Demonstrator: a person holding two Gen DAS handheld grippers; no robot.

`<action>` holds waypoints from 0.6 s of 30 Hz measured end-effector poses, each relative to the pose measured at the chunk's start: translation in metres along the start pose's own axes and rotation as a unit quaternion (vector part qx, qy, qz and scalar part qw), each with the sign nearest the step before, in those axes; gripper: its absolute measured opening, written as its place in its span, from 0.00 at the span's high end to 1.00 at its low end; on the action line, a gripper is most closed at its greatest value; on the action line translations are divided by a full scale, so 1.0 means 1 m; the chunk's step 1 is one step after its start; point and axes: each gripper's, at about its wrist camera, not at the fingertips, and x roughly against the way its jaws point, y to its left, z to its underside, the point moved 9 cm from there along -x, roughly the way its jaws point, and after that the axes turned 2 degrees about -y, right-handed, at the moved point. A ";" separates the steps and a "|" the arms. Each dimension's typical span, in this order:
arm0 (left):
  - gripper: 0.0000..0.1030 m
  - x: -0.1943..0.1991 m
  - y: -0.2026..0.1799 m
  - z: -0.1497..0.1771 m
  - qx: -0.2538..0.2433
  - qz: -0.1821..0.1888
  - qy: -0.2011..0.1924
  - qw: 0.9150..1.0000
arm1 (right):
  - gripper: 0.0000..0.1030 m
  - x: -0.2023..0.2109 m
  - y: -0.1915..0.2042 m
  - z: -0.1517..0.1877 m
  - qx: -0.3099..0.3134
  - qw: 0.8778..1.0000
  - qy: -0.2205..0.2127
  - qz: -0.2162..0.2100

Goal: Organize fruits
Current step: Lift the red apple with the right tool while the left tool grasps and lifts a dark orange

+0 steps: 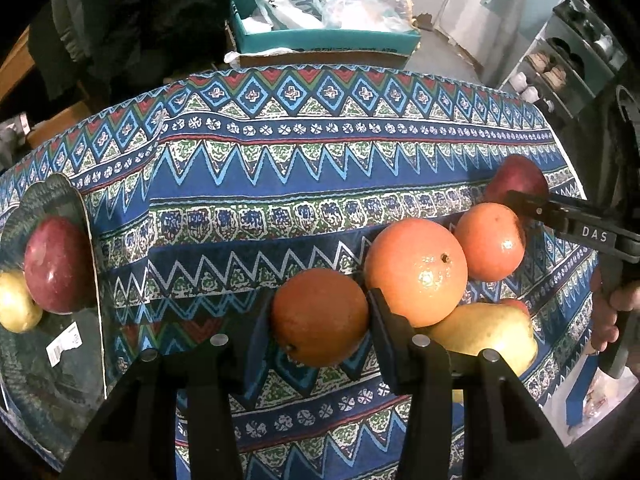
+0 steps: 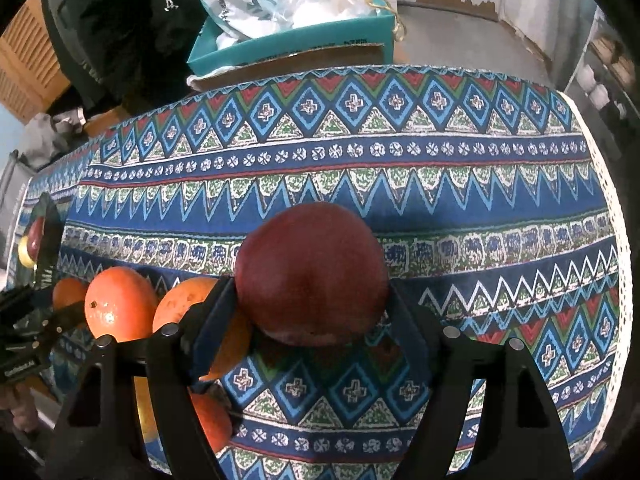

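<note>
My left gripper (image 1: 318, 304) is shut on a dark orange (image 1: 320, 320), with a pad pressed on each side of it above the patterned cloth. To its right lie a big orange (image 1: 416, 272), a smaller orange (image 1: 490, 242) and a yellow pear (image 1: 488, 336), bunched together. A dark red apple (image 2: 312, 276) rests on the cloth between the fingers of my right gripper (image 2: 311, 292). Those fingers stand close on both sides without squeezing it. The left wrist view shows the same apple (image 1: 516, 176) behind one right finger.
A dark glass plate (image 1: 60, 192) at the far left holds a red apple (image 1: 56, 264) and a yellow fruit (image 1: 16, 304). The patterned tablecloth (image 2: 400, 152) stretches away behind the fruits. Beyond the far edge is a teal box (image 1: 320, 36) with bags in it. A hand (image 1: 604, 320) grips the right tool.
</note>
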 end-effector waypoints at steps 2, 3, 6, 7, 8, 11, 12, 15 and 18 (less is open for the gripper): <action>0.54 0.001 0.000 -0.001 0.000 0.000 -0.002 1.000 | 0.27 0.000 0.002 -0.002 0.010 1.000 -0.007 0.008; 0.54 0.002 0.000 -0.002 0.001 -0.001 -0.004 1.000 | 0.27 0.000 0.003 -0.002 0.012 1.000 -0.011 0.011; 0.54 0.007 0.002 -0.005 0.005 -0.003 -0.012 1.000 | 0.27 0.002 0.005 -0.002 0.021 0.999 -0.025 0.033; 0.54 0.009 0.002 -0.006 0.006 -0.003 -0.014 1.000 | 0.27 0.002 0.005 -0.001 0.024 0.999 -0.028 0.038; 0.54 0.012 0.002 -0.007 0.009 -0.002 -0.018 1.000 | 0.27 0.003 0.005 0.000 0.027 0.998 -0.031 0.043; 0.54 0.021 0.001 -0.012 0.012 0.002 -0.029 1.000 | 0.27 0.008 0.007 0.000 0.034 0.997 -0.038 0.057; 0.54 0.025 0.000 -0.013 0.011 0.001 -0.034 0.999 | 0.27 0.010 0.007 0.000 0.035 0.997 -0.043 0.060; 0.54 0.034 -0.001 -0.017 0.012 0.004 -0.043 0.999 | 0.27 0.019 0.011 -0.001 0.047 0.994 -0.061 0.075; 0.54 0.044 -0.001 -0.019 0.010 -0.001 -0.055 0.998 | 0.27 0.029 0.013 -0.006 0.047 0.993 -0.075 0.076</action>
